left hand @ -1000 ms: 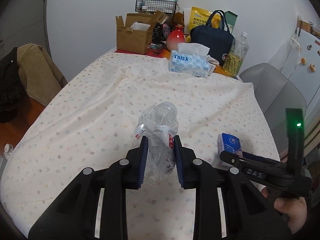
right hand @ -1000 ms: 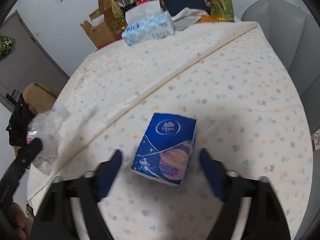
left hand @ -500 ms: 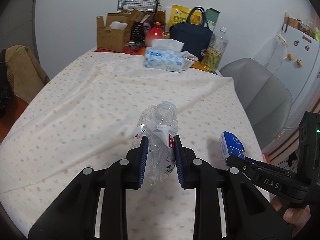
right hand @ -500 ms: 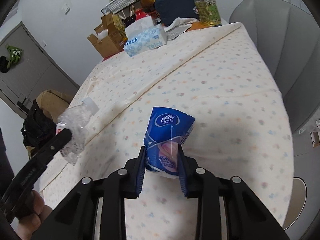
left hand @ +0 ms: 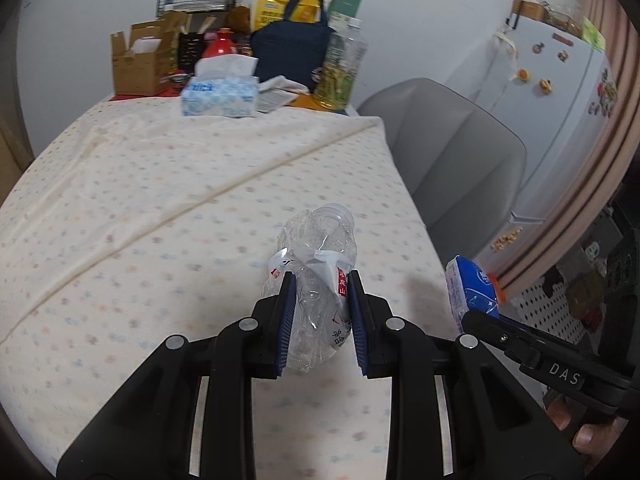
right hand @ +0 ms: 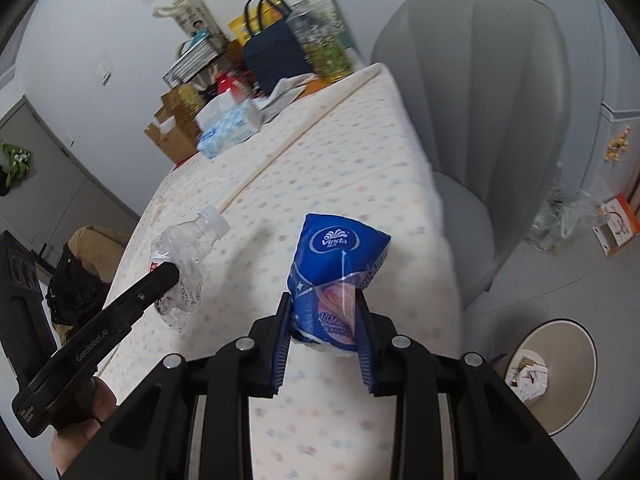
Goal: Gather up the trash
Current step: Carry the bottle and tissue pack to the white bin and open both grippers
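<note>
My left gripper point(left hand: 319, 284) is shut on a crushed clear plastic bottle point(left hand: 314, 264), held above the floral tablecloth near the table's right edge. That bottle point(right hand: 188, 248) also shows at the left of the right wrist view, pinched by the left gripper's black finger point(right hand: 156, 280). My right gripper point(right hand: 322, 304) is shut on a blue Vinda tissue pack point(right hand: 338, 264), lifted off the cloth over the table's corner. The pack point(left hand: 472, 284) appears at the right of the left wrist view, beyond the table edge.
A round bin point(right hand: 560, 364) with crumpled paper stands on the floor at lower right. A grey chair point(right hand: 476, 92) stands beside the table point(left hand: 160, 184). At the far end are a tissue box point(left hand: 220, 96), cardboard box point(left hand: 140, 60), navy bag point(left hand: 292, 52) and a bottle point(left hand: 340, 72).
The right gripper closed on the blue tissue pack and lifted it off the cloth. Both grippers have swung to the right toward the table's edge, bringing the chair, fridge and floor bin into view.
</note>
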